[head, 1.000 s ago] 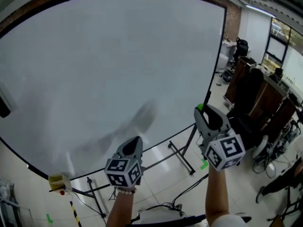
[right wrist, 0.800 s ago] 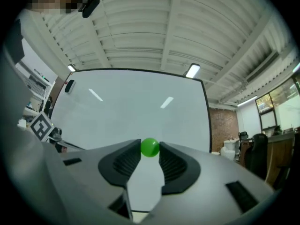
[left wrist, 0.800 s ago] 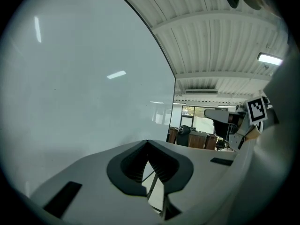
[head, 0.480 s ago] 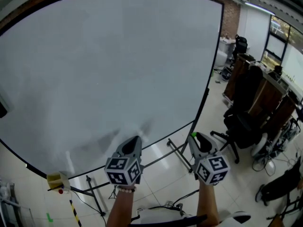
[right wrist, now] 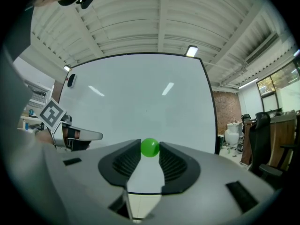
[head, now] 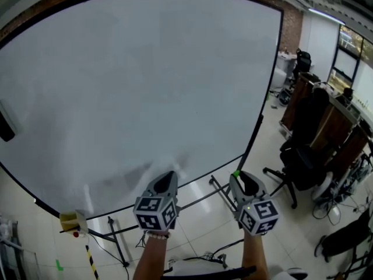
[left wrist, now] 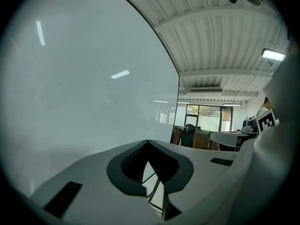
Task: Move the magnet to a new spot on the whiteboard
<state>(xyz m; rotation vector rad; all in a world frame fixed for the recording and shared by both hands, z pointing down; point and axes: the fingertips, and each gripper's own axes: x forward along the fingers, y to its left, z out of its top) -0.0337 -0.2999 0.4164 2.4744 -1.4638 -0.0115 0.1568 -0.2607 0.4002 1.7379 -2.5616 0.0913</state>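
The big whiteboard [head: 145, 86] fills the head view and stands on a wheeled frame. Pinched between the tips of my right gripper [head: 238, 176] is a small green ball magnet [head: 236, 172], held low beside the board's lower right corner and off its surface. The right gripper view has the magnet [right wrist: 150, 147] between the pads of the right gripper [right wrist: 150, 150], with the whiteboard [right wrist: 140, 102] some way ahead. My left gripper [head: 169, 175] hovers near the board's bottom edge. Its jaws meet at the tips of the left gripper [left wrist: 148, 142], with nothing between them.
A black object [head: 6, 127] clings to the board's left edge. Below the board's lower left hangs a yellow box [head: 73, 221]. The stand's legs [head: 224, 194] reach across the tiled floor. An office chair [head: 303, 168] and wooden desks [head: 332, 121] stand on the right.
My right gripper has come down with the green magnet from beside the board's right edge to the level of the left gripper. The left gripper has stayed put.
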